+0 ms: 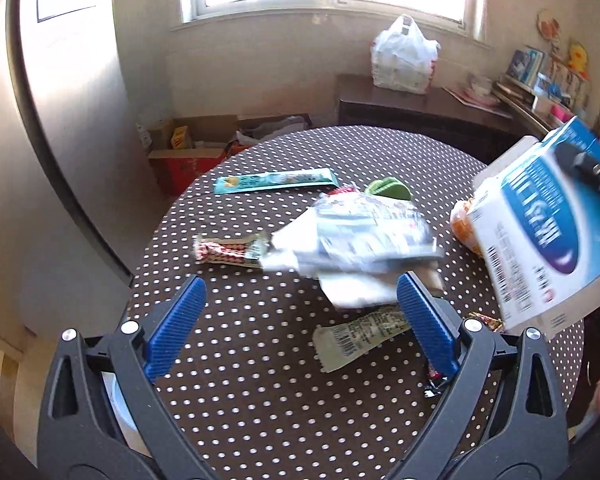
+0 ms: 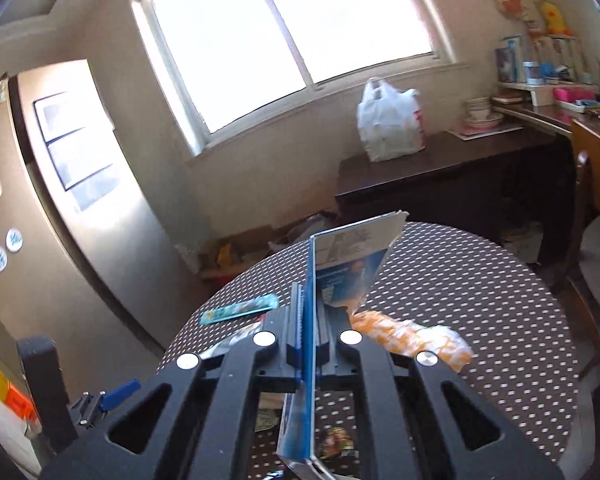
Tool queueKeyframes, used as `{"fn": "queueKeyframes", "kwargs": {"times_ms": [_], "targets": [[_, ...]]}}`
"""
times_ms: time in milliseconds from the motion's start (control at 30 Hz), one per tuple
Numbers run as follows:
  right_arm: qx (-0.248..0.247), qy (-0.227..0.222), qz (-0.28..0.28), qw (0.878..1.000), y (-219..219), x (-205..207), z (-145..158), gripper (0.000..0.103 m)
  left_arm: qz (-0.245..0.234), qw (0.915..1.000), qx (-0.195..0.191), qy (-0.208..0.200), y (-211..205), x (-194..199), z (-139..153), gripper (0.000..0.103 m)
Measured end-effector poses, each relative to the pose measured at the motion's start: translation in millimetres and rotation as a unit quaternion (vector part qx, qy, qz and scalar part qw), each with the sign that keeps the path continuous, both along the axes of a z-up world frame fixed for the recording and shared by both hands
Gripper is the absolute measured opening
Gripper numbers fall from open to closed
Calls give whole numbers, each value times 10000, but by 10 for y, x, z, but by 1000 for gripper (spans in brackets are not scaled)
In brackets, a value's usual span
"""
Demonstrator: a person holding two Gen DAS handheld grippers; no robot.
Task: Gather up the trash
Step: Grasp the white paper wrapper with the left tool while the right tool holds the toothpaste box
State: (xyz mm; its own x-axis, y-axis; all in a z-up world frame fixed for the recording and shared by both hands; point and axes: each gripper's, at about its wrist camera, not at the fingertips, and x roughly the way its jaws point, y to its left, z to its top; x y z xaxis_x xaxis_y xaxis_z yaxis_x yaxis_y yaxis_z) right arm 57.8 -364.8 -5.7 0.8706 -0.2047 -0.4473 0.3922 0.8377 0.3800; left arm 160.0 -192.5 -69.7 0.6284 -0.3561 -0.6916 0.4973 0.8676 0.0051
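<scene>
On a round table with a brown polka-dot cloth (image 1: 260,360) lie several wrappers. My left gripper (image 1: 300,304) hangs open over the cloth, nothing between its blue fingers (image 1: 172,328). Just beyond its tips sit a clear crumpled plastic wrapper (image 1: 356,236), a red-and-white checked wrapper (image 1: 228,250) and a pale barcode wrapper (image 1: 356,334). A teal stick packet (image 1: 276,181) lies farther back. My right gripper (image 2: 308,308) is shut on a flattened blue-and-white carton (image 2: 340,256), lifted above the table; the carton (image 1: 540,224) also shows at right in the left wrist view. An orange wrapper (image 2: 412,340) lies beneath it.
A green item (image 1: 388,189) lies behind the clear wrapper. Open cardboard boxes (image 1: 188,152) stand on the floor past the table. A white plastic bag (image 1: 404,56) sits on a dark sideboard (image 1: 420,108) under the window. A wooden chair (image 2: 592,208) stands at the right, a fridge (image 1: 60,140) at left.
</scene>
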Motion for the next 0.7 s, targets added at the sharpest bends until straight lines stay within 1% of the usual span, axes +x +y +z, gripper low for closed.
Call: {"fn": "queueKeyframes", "kwargs": {"times_ms": [133,233,300,367,433,500,533,567,600,633,667,700], "targets": [[52,-110,-259,9996,-165,-137,47,5,-189,9992,-261,248,-91,-4,-51,94],[90,-131,-456,9988,-300,-235,47,5,-333,9985,-282,341,-196,-10,-95,94],[119,-118,-523,9985,-373,-283,35,5,-319,9985,-269,361,-253,22,-135,94],[161,-94,-589,9981,-433,-310,10,5,-315,9977,-409,431,-298,114,-173,94],[199,-61,-628,9978,-472,-325,-19,5,-223,9968,-476,607,-339,227,-241,94],[208,-25,-635,9978,-502,-313,-37,5,-227,9947,-639,778,-337,324,-308,94],[212,-11,-639,9977,-516,-303,-40,5,-266,9933,-735,851,-326,355,-331,84],[214,5,-638,9977,-503,-301,-50,5,-248,9921,-767,960,-329,391,-367,51],[214,16,-627,9978,-503,-293,-54,5,-179,9923,-695,1005,-339,406,-392,43],[211,22,-616,9979,-493,-288,-58,5,-203,9916,-760,1023,-327,407,-390,41],[206,20,-609,9979,-476,-279,-59,5,-331,9904,-911,984,-301,386,-361,35],[194,20,-604,9980,-465,-272,-57,5,-392,9899,-977,946,-278,367,-336,33]]}}
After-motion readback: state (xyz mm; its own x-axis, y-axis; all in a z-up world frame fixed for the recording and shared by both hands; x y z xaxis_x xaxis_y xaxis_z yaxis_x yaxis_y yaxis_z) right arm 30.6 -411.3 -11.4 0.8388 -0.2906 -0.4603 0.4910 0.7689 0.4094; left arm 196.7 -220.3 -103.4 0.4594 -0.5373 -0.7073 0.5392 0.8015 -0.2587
